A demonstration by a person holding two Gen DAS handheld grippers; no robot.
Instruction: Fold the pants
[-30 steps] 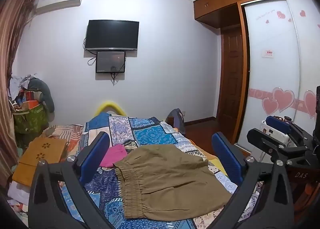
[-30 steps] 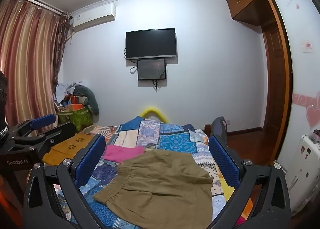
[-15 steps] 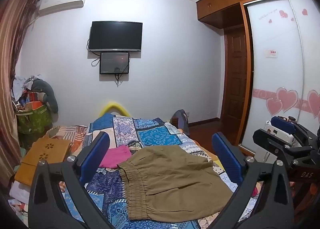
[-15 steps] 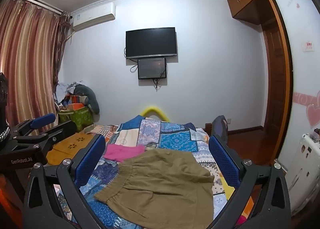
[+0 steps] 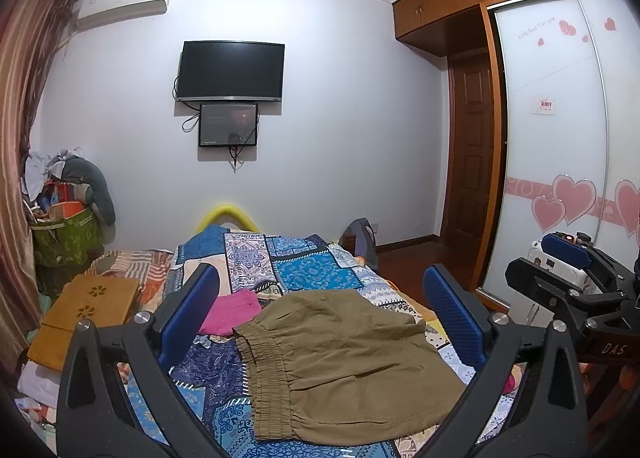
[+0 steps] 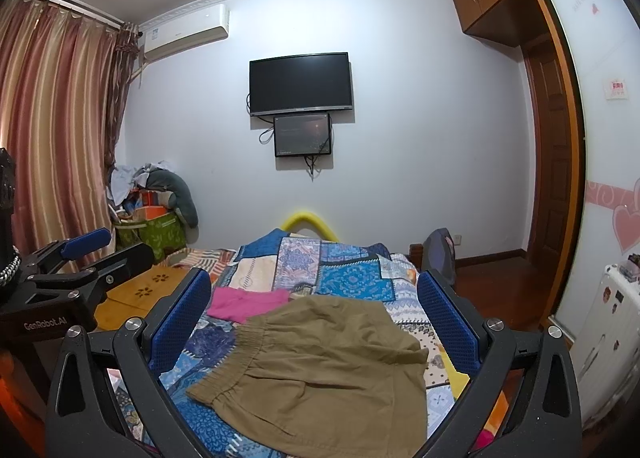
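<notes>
Both claws, left gripper (image 5: 322, 322) and right gripper (image 6: 314, 316), spread wide and empty above olive pants (image 5: 344, 362), elastic waistband edge left, bare quilt (image 5: 304, 270) beyond.

Khaki pants (image 6: 328, 370) flat on quilt (image 6: 352, 278), R hand-held gripper (image 6: 314, 322) wide above.

Pants (image 5: 344, 362): lower hem cut off by frame edge in right wrist view. Pink garment (image 5: 230, 310): partly behind left gripper's finger (image 5: 188, 316). Sticker (image 5: 544, 106) (wardrobe door): print illegible.
</notes>
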